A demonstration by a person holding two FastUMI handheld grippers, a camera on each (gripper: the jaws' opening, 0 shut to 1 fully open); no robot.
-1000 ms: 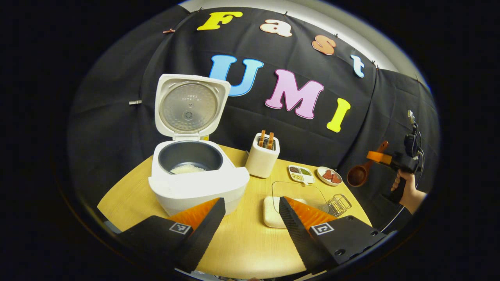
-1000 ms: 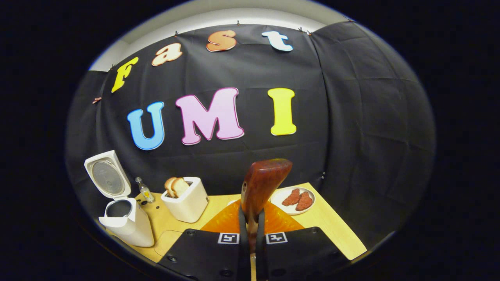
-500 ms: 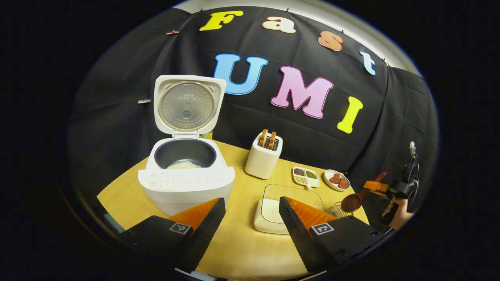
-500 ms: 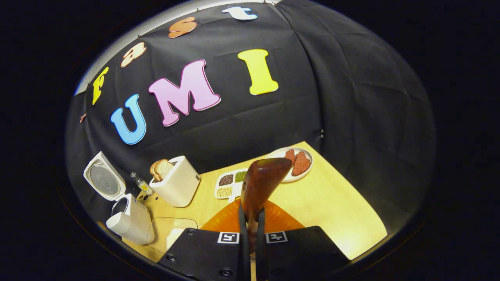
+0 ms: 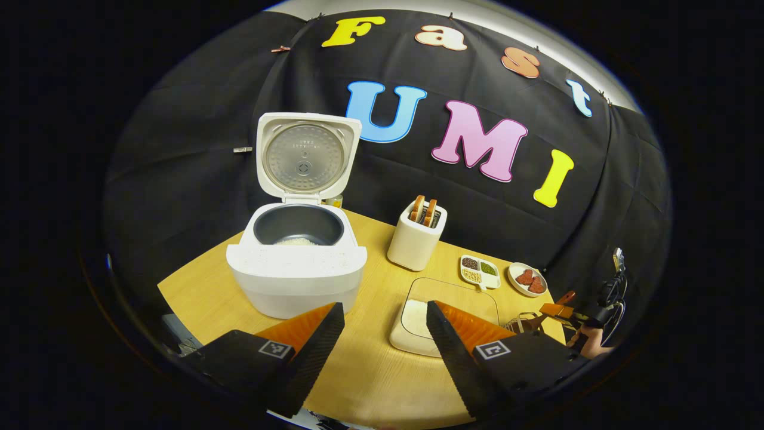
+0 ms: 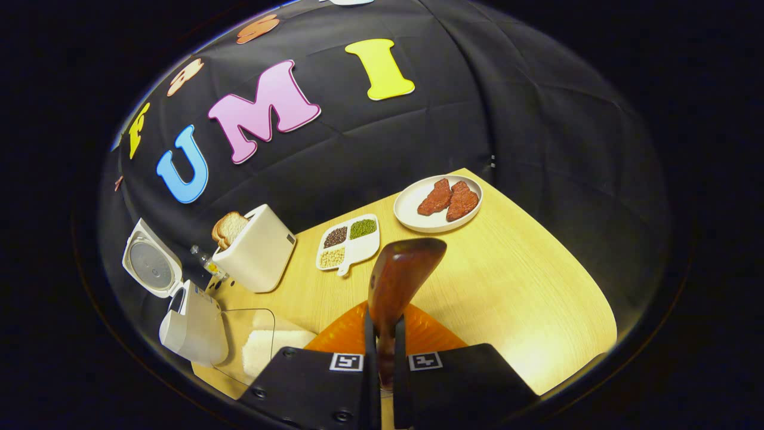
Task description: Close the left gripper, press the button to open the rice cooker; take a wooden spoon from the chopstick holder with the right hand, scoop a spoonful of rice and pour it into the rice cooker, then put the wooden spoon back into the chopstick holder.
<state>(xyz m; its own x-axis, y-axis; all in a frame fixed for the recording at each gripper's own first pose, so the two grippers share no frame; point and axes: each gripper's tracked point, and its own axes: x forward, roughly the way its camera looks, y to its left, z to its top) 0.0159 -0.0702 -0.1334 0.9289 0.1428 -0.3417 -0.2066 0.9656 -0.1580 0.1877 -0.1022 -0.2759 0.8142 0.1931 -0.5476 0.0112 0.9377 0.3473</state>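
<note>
Fingers on the right gripper are pressed together on the thin handle of the wooden spoon, whose dark bowl stands up ahead of them over the tabletop. I'd judge the spoon light and stiff, its polished wood a bit slippery, so a hold low on the handle where it is flat suits it, kept firm so it does not twist. Fingers on the left gripper stand wide apart with nothing between them, hovering over the near edge. Just beyond them lies one shallow square dish of rice under a clear cover, and beside it, to the right, the wire chopstick holder, with the spoon just over it, I think. One rice cooker sits further back with its lid up and a little rice in the pot. Beyond are one toaster with two slices of bread, one divided dish of beans with three sorts, and one plate with two pieces of meat.
</note>
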